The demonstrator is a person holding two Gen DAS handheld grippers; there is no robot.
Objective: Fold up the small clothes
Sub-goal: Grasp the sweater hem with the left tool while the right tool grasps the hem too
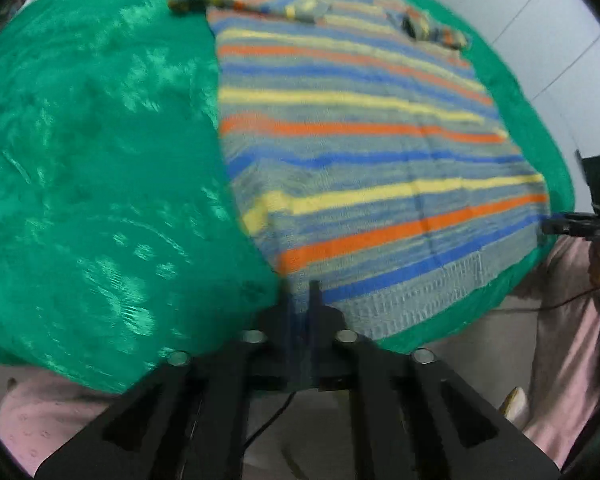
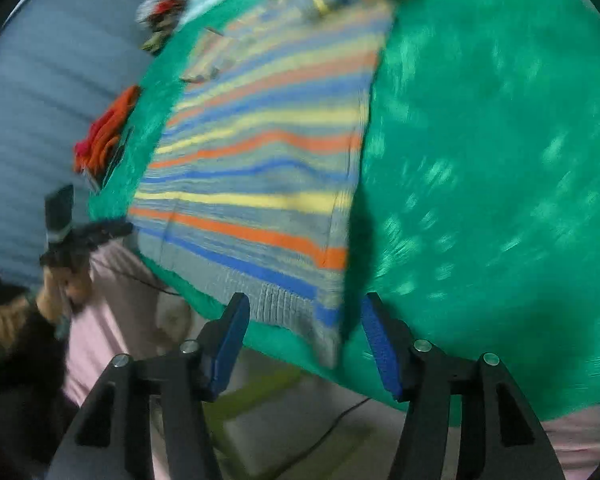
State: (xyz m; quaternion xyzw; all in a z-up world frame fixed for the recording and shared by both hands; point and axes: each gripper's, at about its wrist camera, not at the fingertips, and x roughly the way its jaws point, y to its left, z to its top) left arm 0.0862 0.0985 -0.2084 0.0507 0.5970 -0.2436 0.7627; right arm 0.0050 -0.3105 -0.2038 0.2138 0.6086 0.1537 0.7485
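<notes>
Your striped sweater [image 1: 360, 152] lies flat on the green cloth [image 1: 100, 160] over the worktop, sleeves folded in at its far end. Your left gripper [image 1: 302, 300] has its fingers closed at the sweater's near hem corner, seemingly pinching it. Your right gripper [image 2: 302, 336] is spread open around the other hem corner. Close it squarely on the ribbing, then lift both corners evenly.

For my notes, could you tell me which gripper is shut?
The left gripper, its fingers together at the striped sweater's hem; the right gripper gapes.
</notes>
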